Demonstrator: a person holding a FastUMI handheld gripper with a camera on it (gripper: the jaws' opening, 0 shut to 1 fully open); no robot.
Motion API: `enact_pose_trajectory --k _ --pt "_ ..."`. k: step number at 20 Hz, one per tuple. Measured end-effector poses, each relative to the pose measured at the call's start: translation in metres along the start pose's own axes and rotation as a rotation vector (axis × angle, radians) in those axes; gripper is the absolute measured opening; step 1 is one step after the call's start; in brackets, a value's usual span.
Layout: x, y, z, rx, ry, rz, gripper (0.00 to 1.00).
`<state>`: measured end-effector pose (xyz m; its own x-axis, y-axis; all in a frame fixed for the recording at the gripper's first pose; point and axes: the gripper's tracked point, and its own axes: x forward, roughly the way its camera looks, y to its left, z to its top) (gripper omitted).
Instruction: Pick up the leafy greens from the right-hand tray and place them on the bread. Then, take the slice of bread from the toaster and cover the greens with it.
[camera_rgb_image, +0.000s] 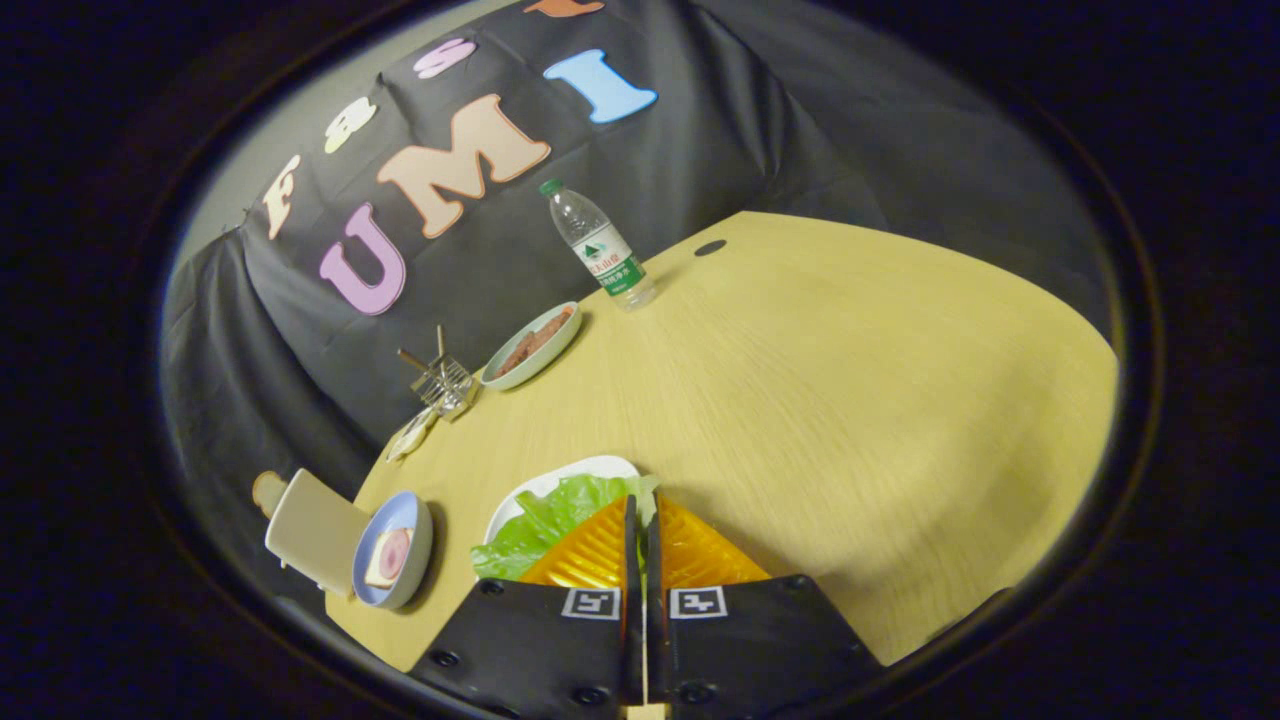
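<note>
The gripper sits nearest, its two fingers drawn together with only a thin slit between them; their ribbed pads press on the edge of a leaf of lettuce, so the fingers are clamped on it. Each finger base carries a small square black-and-white marker.

The lettuce is crinkled and glossy green, spreading to about nine o'clock of the fingertips and lying over a white plate whose smooth rim curves just beyond them.

At about nine o'clock of the plate, near the table's edge, a pale blue bowl holds a slice of bread with a round pink piece on it. Touching that bowl's far side stands a beige boxy toaster.

At about eleven o'clock of the plate, well apart, a small wire rack stands, and just beside it a grey-green dish with brownish food. Farther on, near the black cloth wall, stands a clear plastic water bottle with a green cap and a green-and-white label; its writing is too small to read.

All of this rests on a light wood-grain table.
</note>
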<state>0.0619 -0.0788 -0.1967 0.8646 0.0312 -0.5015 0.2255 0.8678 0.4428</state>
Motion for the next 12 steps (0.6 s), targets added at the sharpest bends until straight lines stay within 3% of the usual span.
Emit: enact_pose_trajectory --k 12 --pt "-0.0026 -0.0011 0.0035 -0.167 -0.026 -0.062 0.07"
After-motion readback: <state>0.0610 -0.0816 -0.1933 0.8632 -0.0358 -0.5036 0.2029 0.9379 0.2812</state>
